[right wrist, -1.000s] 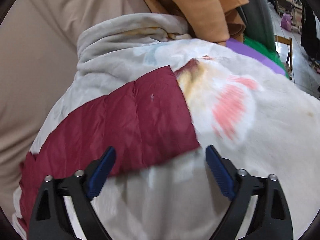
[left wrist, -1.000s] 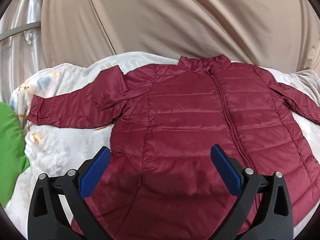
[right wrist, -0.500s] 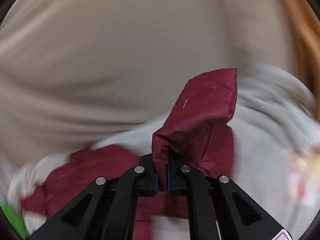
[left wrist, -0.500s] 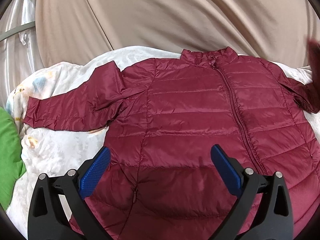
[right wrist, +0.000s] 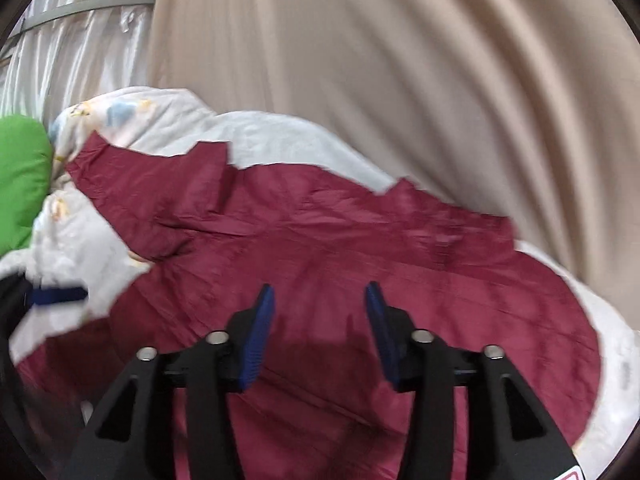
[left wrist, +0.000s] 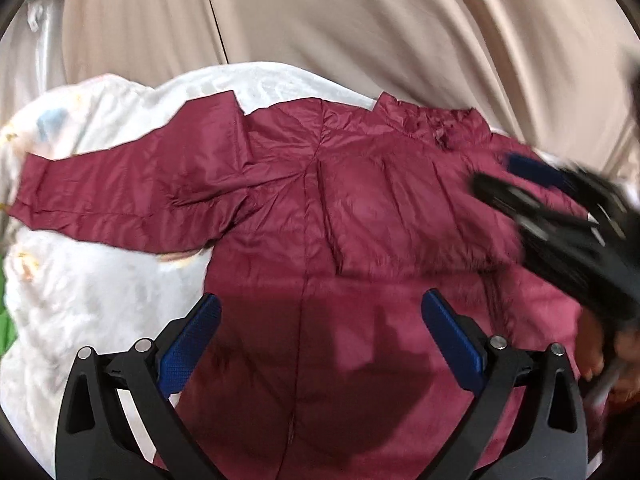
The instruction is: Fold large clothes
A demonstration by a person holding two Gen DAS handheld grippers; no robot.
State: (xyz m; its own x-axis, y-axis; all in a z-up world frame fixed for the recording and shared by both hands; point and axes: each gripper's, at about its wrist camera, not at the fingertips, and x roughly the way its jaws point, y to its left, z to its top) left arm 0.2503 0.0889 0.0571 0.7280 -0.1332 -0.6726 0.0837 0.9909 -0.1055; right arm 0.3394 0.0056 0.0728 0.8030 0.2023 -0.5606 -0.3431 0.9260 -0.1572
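Note:
A dark red puffer jacket lies front up on a white patterned blanket. Its left sleeve stretches out to the left. Its right sleeve is folded across the chest. My left gripper is open and empty above the jacket's lower body. My right gripper is open and empty over the jacket; it also shows blurred at the right of the left wrist view. A finger of the left gripper shows at the left edge of the right wrist view.
A beige curtain hangs behind the blanket, with a shiny white curtain to its left. A green cushion lies at the blanket's left end.
My right gripper carried the right sleeve over the jacket's chest and let it go; its jaws are now open. The left gripper stayed open and shifted a little.

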